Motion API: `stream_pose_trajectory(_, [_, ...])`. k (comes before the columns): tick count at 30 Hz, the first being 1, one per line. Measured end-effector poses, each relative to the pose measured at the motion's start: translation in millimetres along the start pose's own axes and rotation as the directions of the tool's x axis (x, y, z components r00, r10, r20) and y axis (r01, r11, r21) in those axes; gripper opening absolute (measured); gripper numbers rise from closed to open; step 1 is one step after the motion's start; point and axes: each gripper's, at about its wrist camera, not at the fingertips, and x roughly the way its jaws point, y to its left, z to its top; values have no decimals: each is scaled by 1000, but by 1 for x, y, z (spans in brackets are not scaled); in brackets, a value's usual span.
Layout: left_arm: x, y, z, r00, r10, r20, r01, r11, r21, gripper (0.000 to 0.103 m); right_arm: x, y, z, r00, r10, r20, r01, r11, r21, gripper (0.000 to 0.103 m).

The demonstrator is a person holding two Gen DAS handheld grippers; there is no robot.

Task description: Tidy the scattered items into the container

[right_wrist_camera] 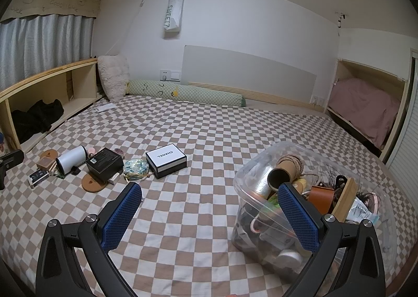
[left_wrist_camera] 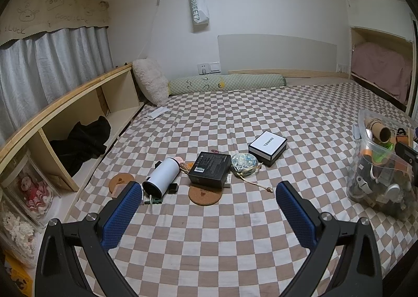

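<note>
2 grippers, left (left_wrist_camera: pixel 209 200) and right (right_wrist_camera: pixel 209 199), fingers apart; clear container (right_wrist_camera: pixel 244 182) touches none.

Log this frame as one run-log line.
left hand-held gripper: open, empty | right hand-held gripper: open, empty | clear bin: part-filled | white bottle, black box: on bed

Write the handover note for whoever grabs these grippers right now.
Left gripper: open, empty, facing the pile.
Right gripper: open, empty, beside the clear container.
Container sits on the checkered bed, already holding a cardboard tube, a brown leather piece and more.
Left on the bed: white bottle, black box, white Chanel box, floral pouch, two cork coasters, and small bits around the bottle.
</note>
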Motion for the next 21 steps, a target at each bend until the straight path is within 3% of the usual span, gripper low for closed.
stream_pose_trajectory(21, [2, -6, -3, 1000, 18, -2, -18, 1000, 0, 103, -1, 1, 1, 1000, 1, -1, -1, 1000, -2, 103])
